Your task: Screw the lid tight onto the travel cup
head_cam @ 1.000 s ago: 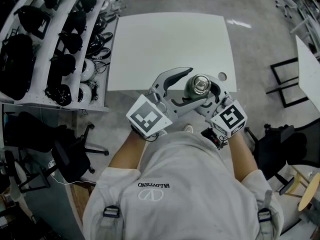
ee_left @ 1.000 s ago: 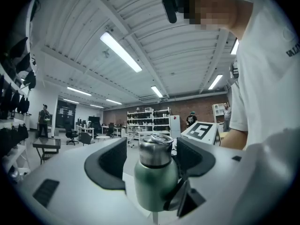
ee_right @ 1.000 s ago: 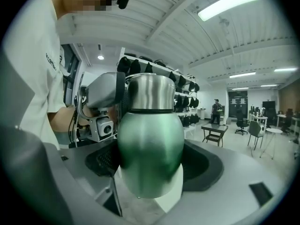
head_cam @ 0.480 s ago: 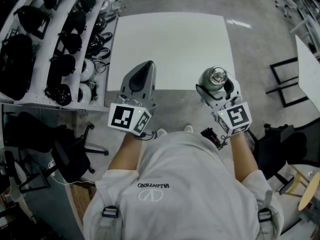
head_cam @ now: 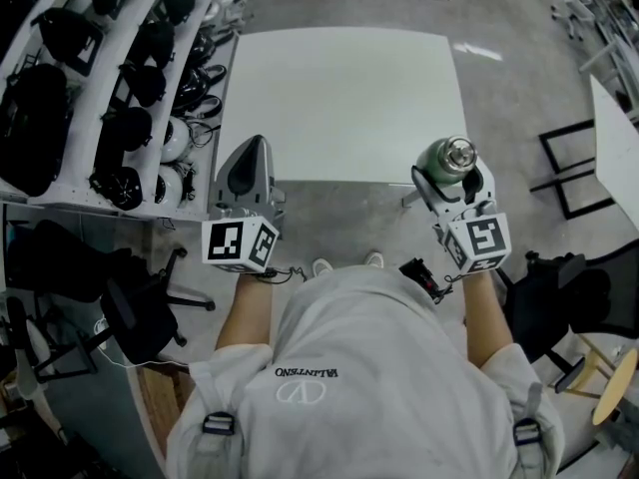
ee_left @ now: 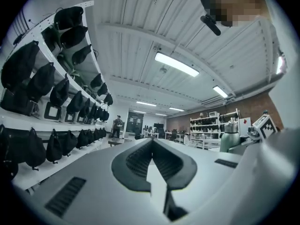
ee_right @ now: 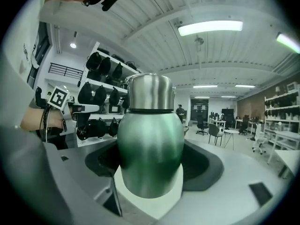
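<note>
R gripper, mid right, pinches cup, lid on. L gripper, mid left, pressed together, empty. Twist looks done; if loose, L must open & grab lid

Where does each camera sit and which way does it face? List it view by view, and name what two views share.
Head view: on the person's head, looking steeply down at the white table; shows torso, both arms, left gripper, right gripper.
Left gripper view: on the left gripper, looking level along its shut, empty jaws; the person's head shows at top.
Right gripper view: on the right gripper, looking along jaws clamped on the green cup; left hand shows at left.
Shared: both gripper views show the cup.
</note>
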### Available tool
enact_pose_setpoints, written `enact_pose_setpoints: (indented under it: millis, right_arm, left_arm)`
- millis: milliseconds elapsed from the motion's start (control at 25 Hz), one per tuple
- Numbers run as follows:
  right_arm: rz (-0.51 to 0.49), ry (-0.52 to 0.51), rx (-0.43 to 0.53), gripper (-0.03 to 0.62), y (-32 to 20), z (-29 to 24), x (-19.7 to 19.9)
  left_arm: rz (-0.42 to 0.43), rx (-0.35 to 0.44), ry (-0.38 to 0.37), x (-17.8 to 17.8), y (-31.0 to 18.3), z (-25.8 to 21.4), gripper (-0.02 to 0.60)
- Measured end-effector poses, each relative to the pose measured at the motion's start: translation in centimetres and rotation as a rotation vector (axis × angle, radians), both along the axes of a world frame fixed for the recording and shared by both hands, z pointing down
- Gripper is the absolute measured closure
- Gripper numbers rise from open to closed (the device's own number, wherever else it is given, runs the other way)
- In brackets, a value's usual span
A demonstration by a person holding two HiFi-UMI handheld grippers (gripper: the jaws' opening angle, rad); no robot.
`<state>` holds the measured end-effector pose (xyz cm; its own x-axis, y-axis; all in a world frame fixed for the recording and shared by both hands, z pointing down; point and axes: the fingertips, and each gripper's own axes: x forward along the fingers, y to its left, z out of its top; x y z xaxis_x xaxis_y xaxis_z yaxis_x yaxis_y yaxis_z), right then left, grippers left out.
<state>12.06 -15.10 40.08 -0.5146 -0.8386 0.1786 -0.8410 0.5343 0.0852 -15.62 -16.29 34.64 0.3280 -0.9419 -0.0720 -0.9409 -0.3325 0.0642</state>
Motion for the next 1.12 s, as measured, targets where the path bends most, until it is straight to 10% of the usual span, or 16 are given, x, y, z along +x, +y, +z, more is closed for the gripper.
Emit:
enact_pose_setpoints:
  millis: [1120]
  right_arm:
    - [0.031, -0.014, 0.005, 0.210, 0.5, 0.0, 0.7]
  left_arm:
    - [-0.032, -0.006, -0.022, -1.0, 0.7, 0.7, 0.578]
